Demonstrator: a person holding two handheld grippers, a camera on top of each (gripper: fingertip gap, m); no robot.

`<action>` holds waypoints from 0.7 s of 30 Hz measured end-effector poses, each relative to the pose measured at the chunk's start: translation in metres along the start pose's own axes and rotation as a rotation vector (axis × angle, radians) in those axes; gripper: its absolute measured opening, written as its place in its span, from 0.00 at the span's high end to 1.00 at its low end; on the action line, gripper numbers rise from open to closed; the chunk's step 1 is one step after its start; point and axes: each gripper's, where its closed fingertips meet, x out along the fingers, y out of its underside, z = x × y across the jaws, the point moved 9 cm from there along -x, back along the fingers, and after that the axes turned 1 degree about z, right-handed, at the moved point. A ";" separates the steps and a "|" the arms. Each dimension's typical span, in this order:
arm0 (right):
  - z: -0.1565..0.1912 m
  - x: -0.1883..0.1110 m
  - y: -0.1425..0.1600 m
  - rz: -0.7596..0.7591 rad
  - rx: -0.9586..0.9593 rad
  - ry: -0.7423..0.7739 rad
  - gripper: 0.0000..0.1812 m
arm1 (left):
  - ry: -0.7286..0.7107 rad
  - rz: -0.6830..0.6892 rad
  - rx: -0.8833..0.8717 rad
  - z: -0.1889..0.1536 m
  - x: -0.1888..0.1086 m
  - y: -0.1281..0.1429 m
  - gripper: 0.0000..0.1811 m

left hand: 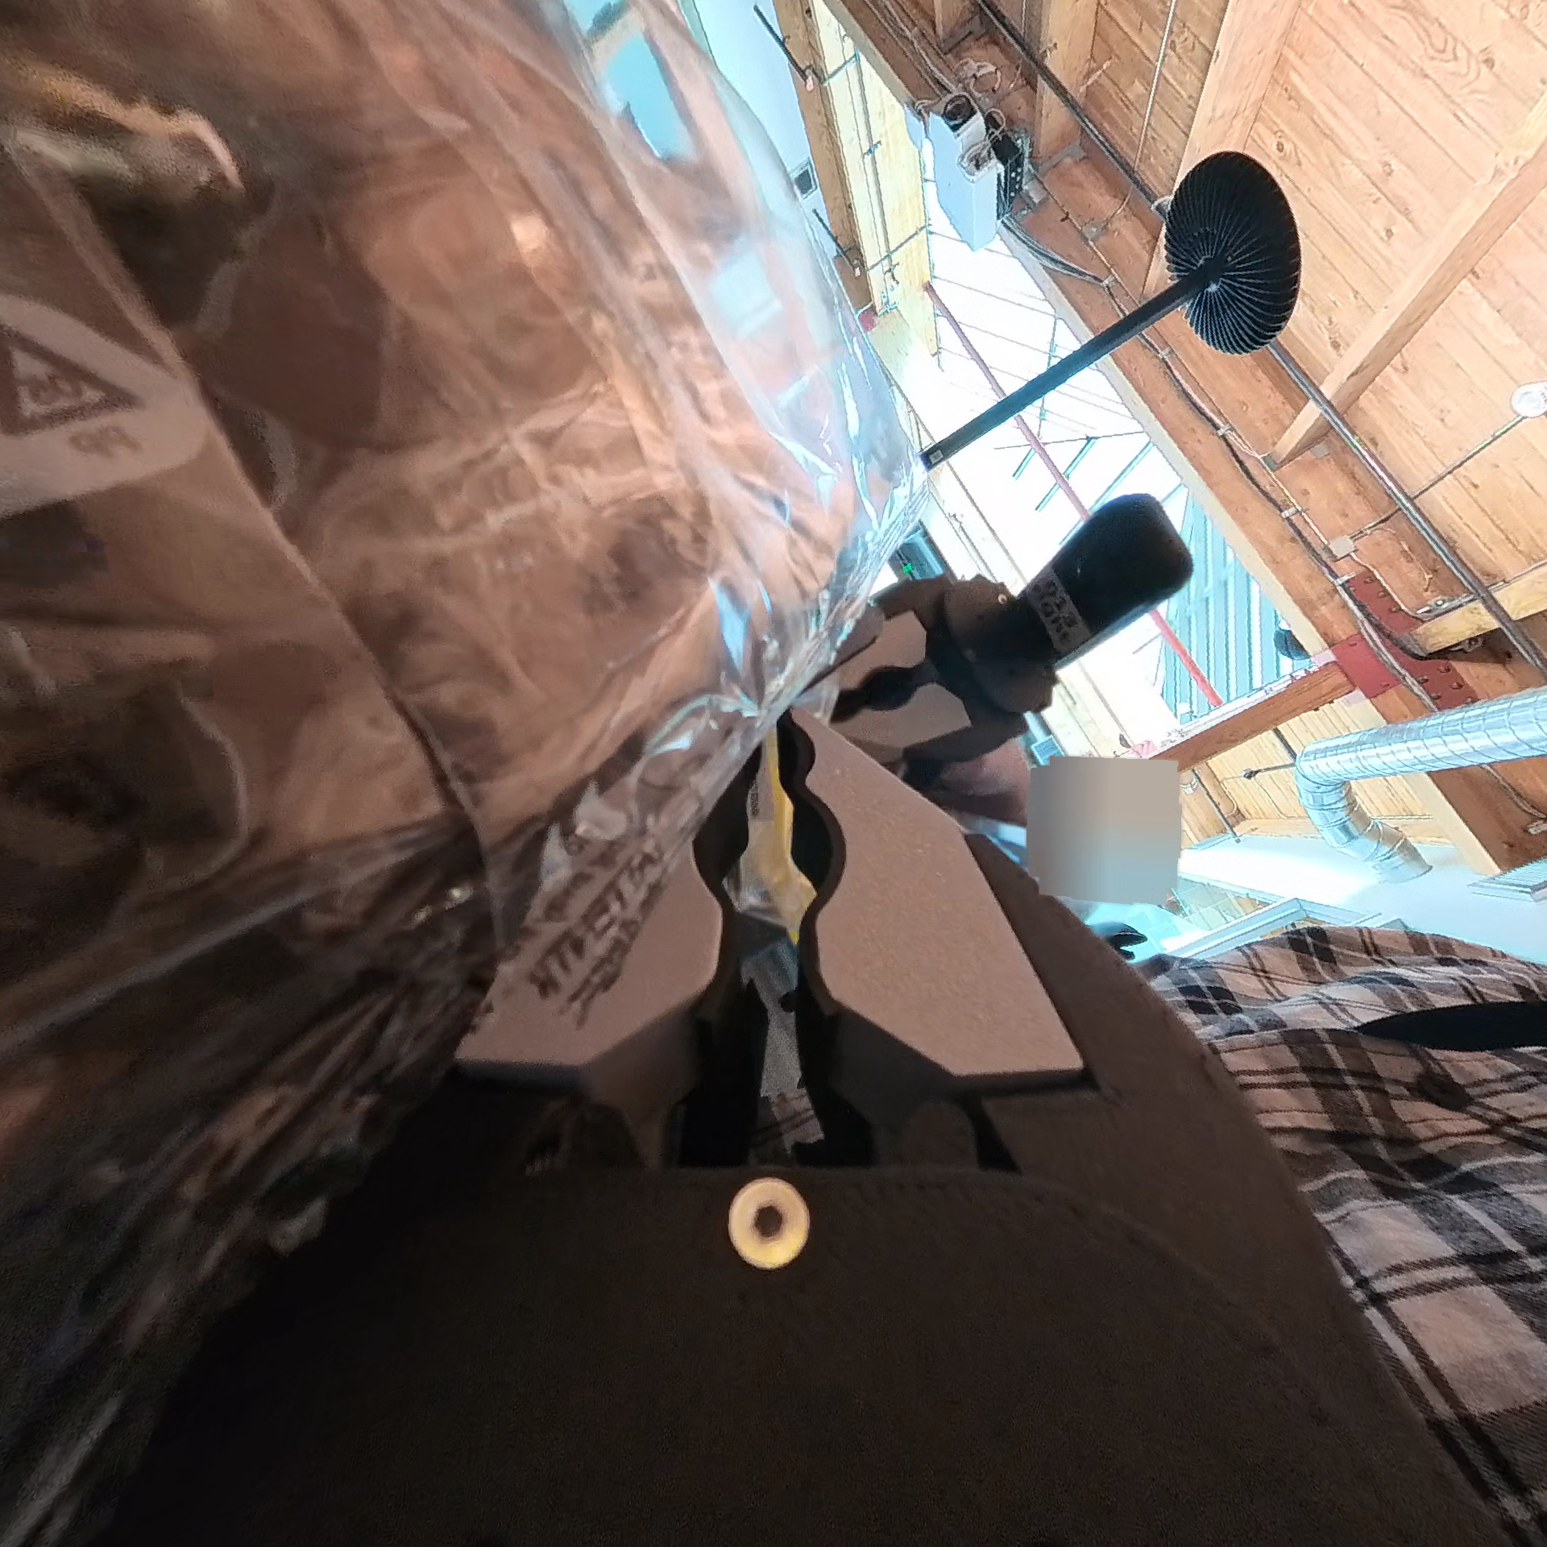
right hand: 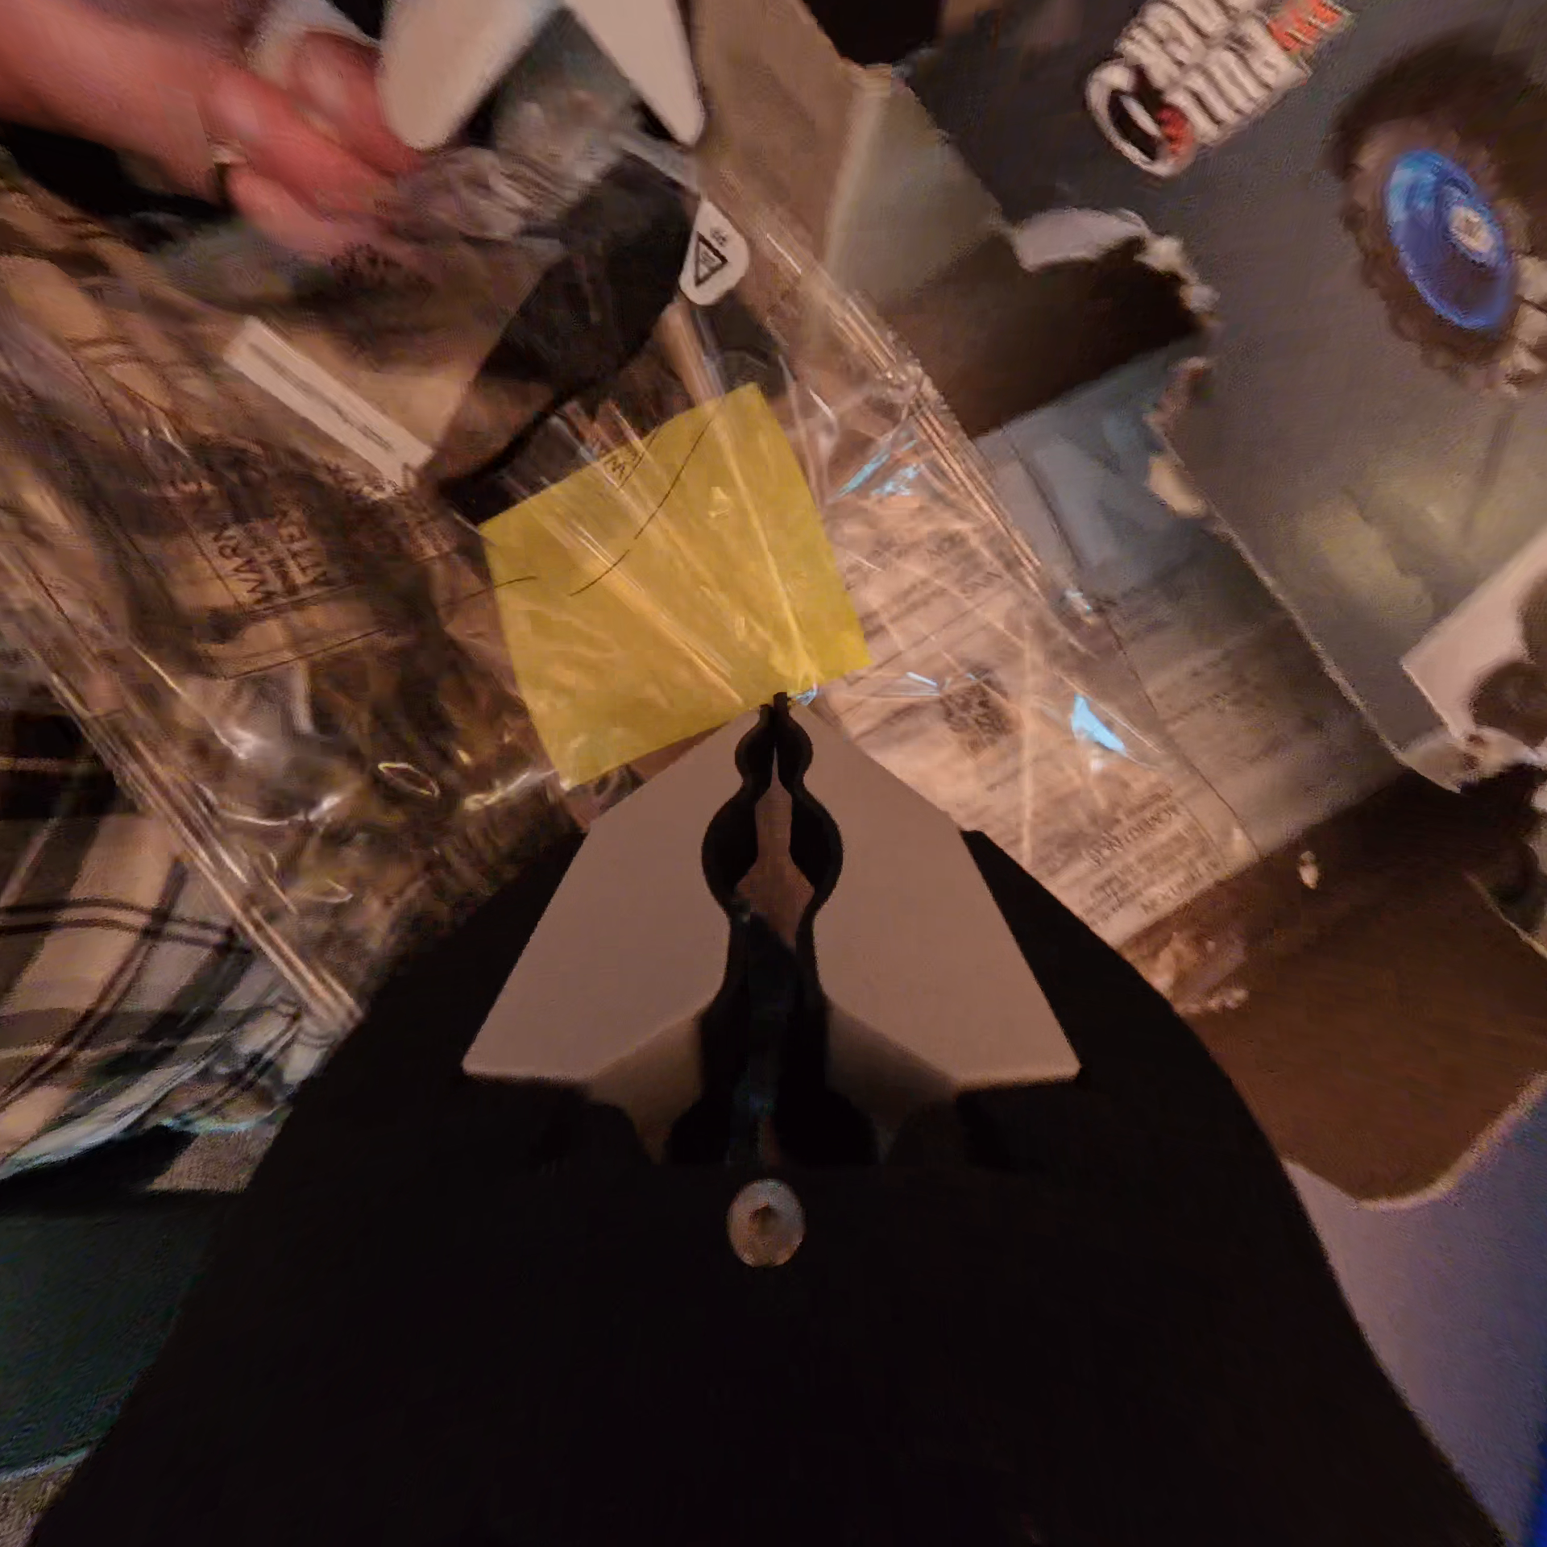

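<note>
Jaws of the right gripper (right hand: 780, 707) are pressed together on the edge of a clear plastic bag (right hand: 335, 586), right at a yellow sticker (right hand: 670, 578) on it. The bag's contents are dark and blurred; what they are cannot be told. Beyond it to the right lies a torn cardboard box (right hand: 1256, 418) with a printed toy wheel. The left gripper (left hand: 787, 753) is nearly closed on the same crinkled bag (left hand: 418, 418), film and yellow showing between its fingers. Plaid fabric (left hand: 1381, 1172) lies to the right.
</note>
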 end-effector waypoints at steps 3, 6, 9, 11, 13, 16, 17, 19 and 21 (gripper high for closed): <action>-0.013 0.000 0.001 0.018 -0.012 0.083 1.00 | 0.002 0.004 0.001 0.001 0.001 -0.001 1.00; -0.033 0.006 0.002 0.062 -0.014 0.219 1.00 | -0.001 0.014 0.009 0.000 0.002 -0.001 1.00; -0.045 0.015 -0.002 0.069 -0.039 0.272 1.00 | -0.001 0.017 0.010 0.000 0.002 0.000 0.99; -0.059 0.021 -0.003 0.134 -0.078 0.388 1.00 | -0.004 0.017 0.013 0.000 0.002 0.000 0.99; -0.071 0.025 -0.006 0.171 -0.100 0.470 1.00 | -0.007 0.013 0.012 0.000 0.002 0.000 0.99; -0.070 0.018 -0.015 0.115 -0.112 0.457 1.00 | -0.001 0.005 0.005 0.001 0.002 -0.001 1.00; -0.069 0.013 -0.014 0.089 -0.085 0.426 1.00 | -0.003 0.007 0.008 0.001 0.002 0.000 1.00; -0.065 -0.001 -0.012 0.031 -0.047 0.352 1.00 | -0.001 0.008 0.010 0.000 0.002 -0.001 0.99; -0.058 -0.022 -0.013 -0.028 -0.025 0.317 1.00 | 0.001 0.009 0.008 0.001 0.002 -0.001 1.00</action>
